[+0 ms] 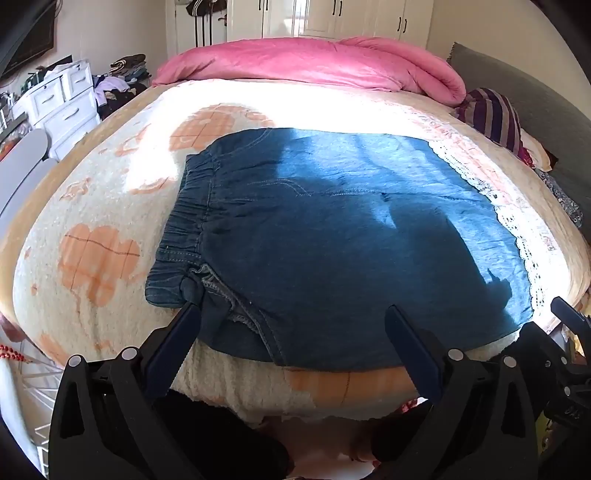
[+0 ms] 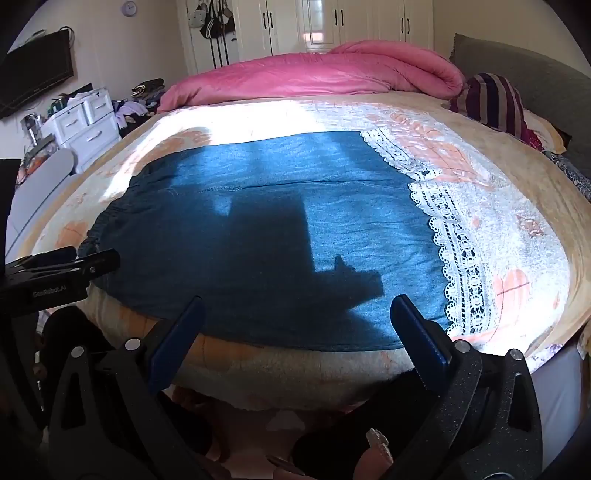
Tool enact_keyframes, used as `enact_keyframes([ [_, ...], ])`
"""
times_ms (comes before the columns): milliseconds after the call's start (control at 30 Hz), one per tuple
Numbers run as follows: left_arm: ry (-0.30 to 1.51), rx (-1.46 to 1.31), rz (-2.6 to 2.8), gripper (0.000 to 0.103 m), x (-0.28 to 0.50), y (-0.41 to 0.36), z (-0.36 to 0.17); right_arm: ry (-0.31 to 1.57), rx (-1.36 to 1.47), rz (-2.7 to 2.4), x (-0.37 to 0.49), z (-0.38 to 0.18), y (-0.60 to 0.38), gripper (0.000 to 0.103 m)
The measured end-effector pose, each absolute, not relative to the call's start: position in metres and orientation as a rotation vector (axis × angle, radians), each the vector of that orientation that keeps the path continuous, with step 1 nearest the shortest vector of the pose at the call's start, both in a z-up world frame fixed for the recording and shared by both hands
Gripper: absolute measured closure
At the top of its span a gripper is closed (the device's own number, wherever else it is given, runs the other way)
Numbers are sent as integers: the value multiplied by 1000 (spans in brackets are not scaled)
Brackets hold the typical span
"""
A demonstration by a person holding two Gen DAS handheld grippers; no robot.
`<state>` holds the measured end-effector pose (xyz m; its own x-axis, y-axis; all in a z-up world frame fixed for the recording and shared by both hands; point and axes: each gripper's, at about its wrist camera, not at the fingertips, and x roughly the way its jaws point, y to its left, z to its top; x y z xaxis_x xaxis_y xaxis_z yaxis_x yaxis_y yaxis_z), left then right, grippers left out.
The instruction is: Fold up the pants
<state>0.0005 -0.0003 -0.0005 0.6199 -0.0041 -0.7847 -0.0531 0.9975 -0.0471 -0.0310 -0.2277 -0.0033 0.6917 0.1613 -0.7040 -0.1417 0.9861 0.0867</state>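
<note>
Bed: blanket (image 1: 92, 206) with orange flowers, pink quilt (image 1: 306, 62) at 12 o'clock.
Room: white drawers (image 1: 66, 99) at 10 o'clock (clothes heaped beside).
Pants (image 1: 332, 236): flat, mid-bed.
Left gripper (image 1: 291, 314): fingers apart.
Right gripper (image 2: 297, 306): fingers apart.

Blue denim pants (image 1: 332, 229) with elastic waist and white lace hems lie flat across the bed.

Both fisheye cameras sit at the near edge of the bed, looking forward and downward across the cream fleece blanket with orange patches (image 1: 92, 258) toward white wardrobe doors (image 2: 332, 22). The left view hangs close over the elastic waistband end of the blue denim pants (image 1: 332, 240); the right view over their white lace hems (image 2: 454, 236). Both share the pants' middle and the rolled pink quilt (image 1: 314, 62).
</note>
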Motion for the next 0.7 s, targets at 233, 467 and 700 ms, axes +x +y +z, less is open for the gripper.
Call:
enact_keyframes([
  [233, 898, -71, 24, 4, 5, -6, 3, 772, 22, 161, -30, 0, -227, 8],
  [467, 887, -62, 6, 4, 1, -8, 6, 781, 26, 169, -30, -1, -228, 8],
  [700, 888, -62, -2, 4, 1, -6, 6, 772, 24, 161, -30, -1, -227, 8],
])
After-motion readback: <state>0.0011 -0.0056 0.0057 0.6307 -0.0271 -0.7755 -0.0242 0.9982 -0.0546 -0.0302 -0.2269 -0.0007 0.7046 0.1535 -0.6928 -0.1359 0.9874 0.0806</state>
